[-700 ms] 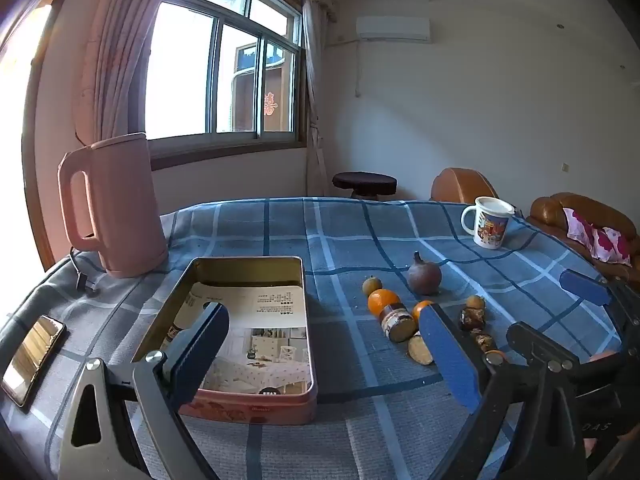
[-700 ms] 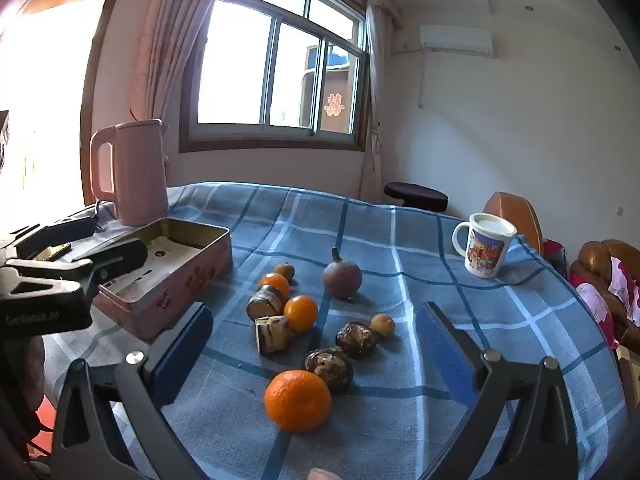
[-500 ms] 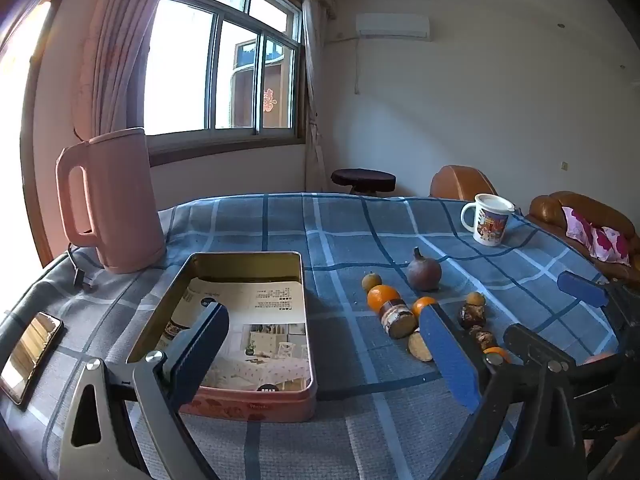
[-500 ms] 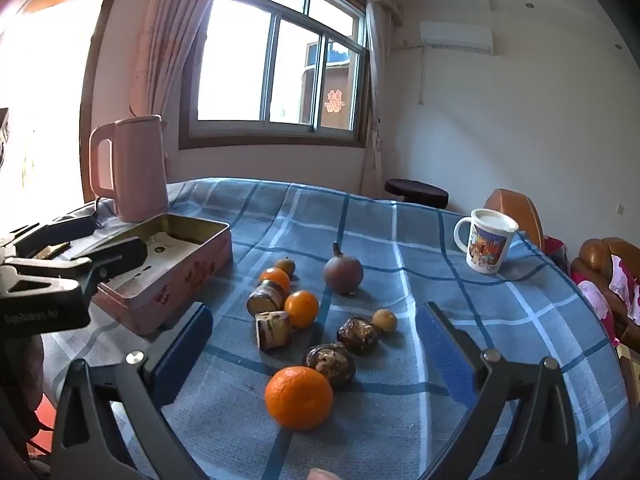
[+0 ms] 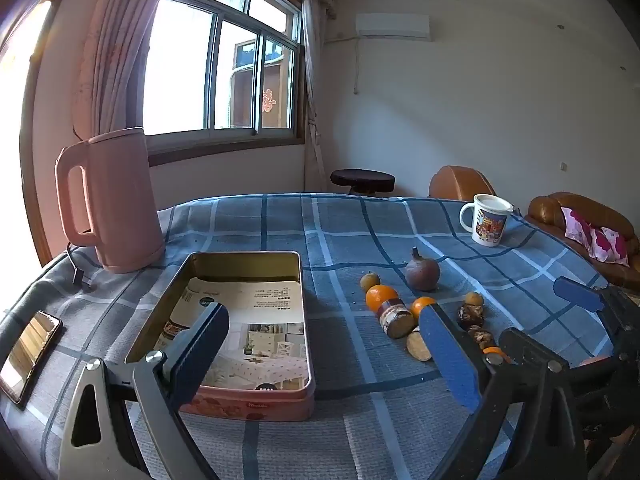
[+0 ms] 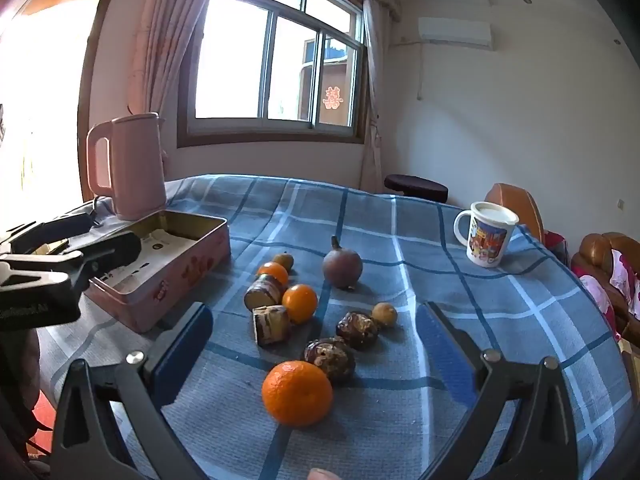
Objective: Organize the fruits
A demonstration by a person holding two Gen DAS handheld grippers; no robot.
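Left gripper (image 5: 326,354) above near end of open tin box (image 5: 192,264), jaws wide apart, holding nothing. Right gripper (image 6: 314,348) low over fruit group, jaws wide apart, holding nothing. Big orange (image 6: 297,393) lies between its fingers, not touched. Other fruits on counter (image 6: 440,248) right of box: small oranges, dark round fruit (image 6: 342,268), brown pieces. Mug (image 6: 486,239) stands far right, pink kettle (image 5: 108,200) behind box.
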